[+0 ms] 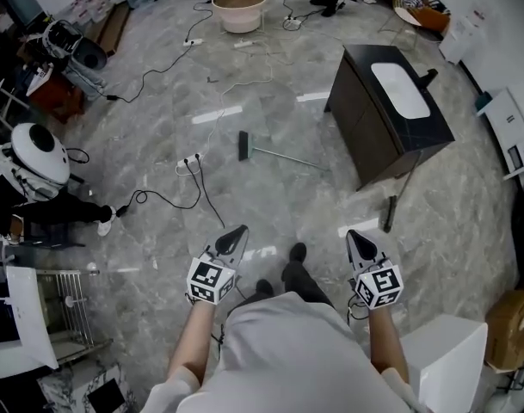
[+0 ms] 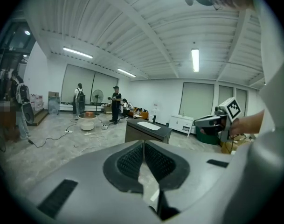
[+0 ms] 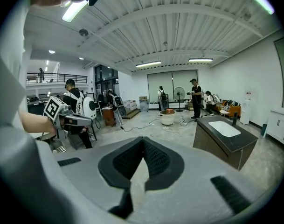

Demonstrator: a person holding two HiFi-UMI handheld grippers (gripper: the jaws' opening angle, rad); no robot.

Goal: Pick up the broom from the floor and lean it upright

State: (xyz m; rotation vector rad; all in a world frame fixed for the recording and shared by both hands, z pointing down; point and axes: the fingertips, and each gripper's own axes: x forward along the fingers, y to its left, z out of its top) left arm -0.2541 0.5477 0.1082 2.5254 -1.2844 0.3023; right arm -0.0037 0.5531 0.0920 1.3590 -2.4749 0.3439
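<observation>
Broom point(image 1: 274, 154) lying flat on the grey marble floor point(image 1: 158, 119), seen from the head view: its dark head points toward the left of the picture, and its thin pale handle runs to the right and slightly toward the viewer. The tip of the handle ends near the foot of a dark cabinet point(image 1: 369, 140), which carries a white inset basin point(image 1: 399, 89) on top. A power strip point(image 1: 188, 160) with black cables lies on the floor just left of the broom head. A pale round tub point(image 1: 239, 11) stands well apart from the broom at the far end of the floor. The left tongs point(image 1: 233, 236) and the right tongs point(image 1: 360, 244) are held in the air in front of the person's body, one at each side, both well short of the broom and touching nothing. Each carries its marker cube, left point(image 1: 210, 280) and right point(image 1: 379, 286). In the left gripper view the ribbed pads point(image 2: 131, 161) meet at their tips with nothing between them. In the right gripper view the pads point(image 3: 128, 160) likewise stand together, empty.
</observation>
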